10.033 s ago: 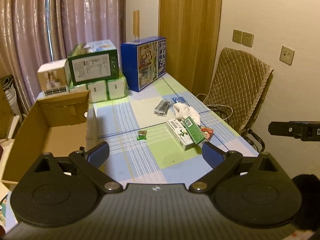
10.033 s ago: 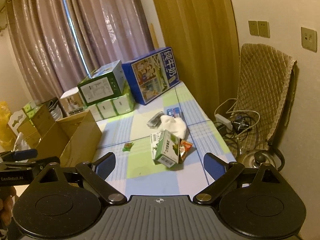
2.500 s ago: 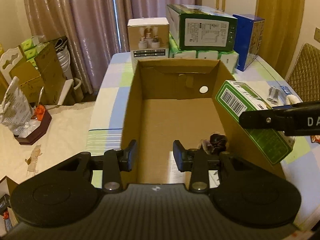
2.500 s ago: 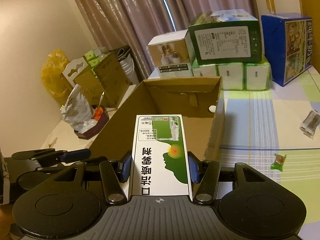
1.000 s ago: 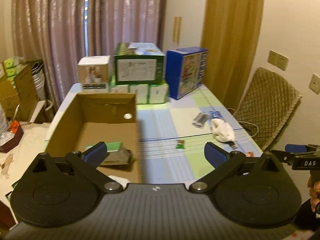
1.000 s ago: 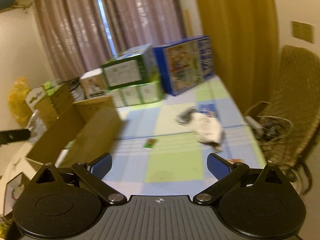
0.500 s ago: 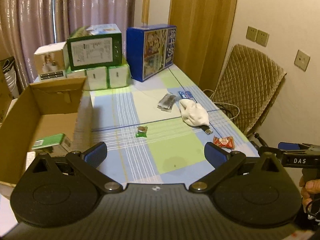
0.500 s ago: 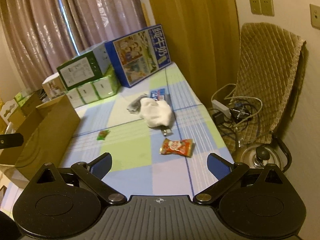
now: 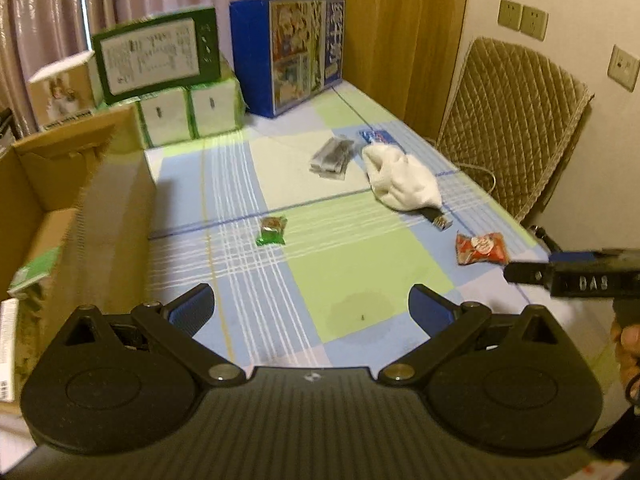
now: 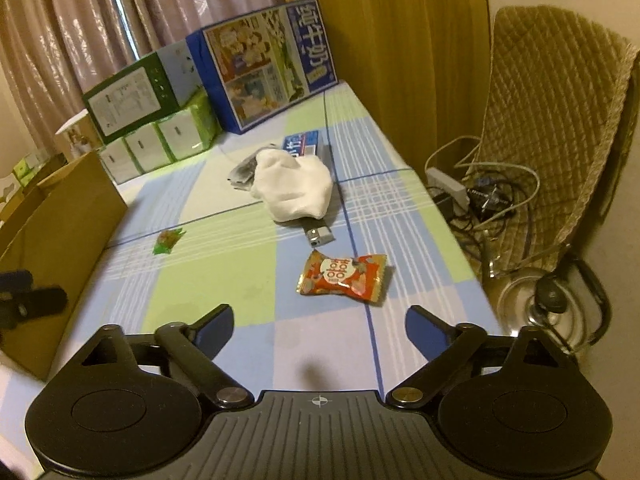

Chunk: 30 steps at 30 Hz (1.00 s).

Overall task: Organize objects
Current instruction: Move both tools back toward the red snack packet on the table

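Both my grippers hang empty, fingers spread wide: right gripper [image 10: 319, 326], left gripper [image 9: 312, 306]. Red snack packet [image 10: 343, 277] lies flat on the counter [image 10: 224, 280] at twelve o'clock. Looks light, crinkly, slippery; I'd pinch its puffed middle.

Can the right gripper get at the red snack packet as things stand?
Probably yes: the right gripper is open and the red snack packet lies flat just ahead on the table, nothing between.
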Each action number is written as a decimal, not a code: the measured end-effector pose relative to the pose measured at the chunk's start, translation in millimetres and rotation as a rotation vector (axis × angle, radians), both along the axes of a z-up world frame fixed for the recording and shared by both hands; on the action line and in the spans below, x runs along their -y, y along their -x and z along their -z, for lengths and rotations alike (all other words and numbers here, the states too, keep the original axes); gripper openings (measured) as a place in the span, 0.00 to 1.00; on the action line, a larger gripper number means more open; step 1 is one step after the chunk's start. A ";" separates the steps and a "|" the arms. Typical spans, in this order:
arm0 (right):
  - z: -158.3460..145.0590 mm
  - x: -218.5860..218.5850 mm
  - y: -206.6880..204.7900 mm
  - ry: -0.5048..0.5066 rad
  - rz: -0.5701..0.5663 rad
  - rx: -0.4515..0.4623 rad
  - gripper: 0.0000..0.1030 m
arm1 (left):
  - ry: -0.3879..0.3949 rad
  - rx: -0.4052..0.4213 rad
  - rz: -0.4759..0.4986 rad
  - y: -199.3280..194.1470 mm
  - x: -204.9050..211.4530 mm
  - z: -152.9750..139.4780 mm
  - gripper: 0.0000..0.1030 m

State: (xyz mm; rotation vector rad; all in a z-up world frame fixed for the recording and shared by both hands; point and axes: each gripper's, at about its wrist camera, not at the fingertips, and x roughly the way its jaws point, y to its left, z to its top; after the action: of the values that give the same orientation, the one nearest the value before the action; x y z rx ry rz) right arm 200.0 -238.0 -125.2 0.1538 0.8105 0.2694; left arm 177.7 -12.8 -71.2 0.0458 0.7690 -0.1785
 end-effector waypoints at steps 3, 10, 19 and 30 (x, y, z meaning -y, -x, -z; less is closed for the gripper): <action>6.6 -5.0 -22.7 0.028 -0.033 -0.024 0.73 | -0.001 -0.028 0.019 -15.1 3.3 16.7 0.99; 27.1 -16.1 -52.7 0.256 -0.140 -0.024 0.67 | 0.015 -0.056 0.035 -42.7 1.1 33.1 0.99; 42.3 -21.1 -77.8 0.257 -0.207 -0.006 0.56 | 0.039 -0.056 0.005 -65.4 -6.7 34.3 0.99; 33.0 -28.5 -64.3 0.212 -0.161 -0.074 0.28 | -0.024 -0.028 0.018 -81.9 -5.6 46.5 0.98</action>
State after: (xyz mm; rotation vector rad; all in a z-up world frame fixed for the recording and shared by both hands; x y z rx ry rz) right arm 264.3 -209.5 -158.2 -0.1018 0.9205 0.3288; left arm 259.6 -7.2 -117.7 0.0731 0.7991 -0.1879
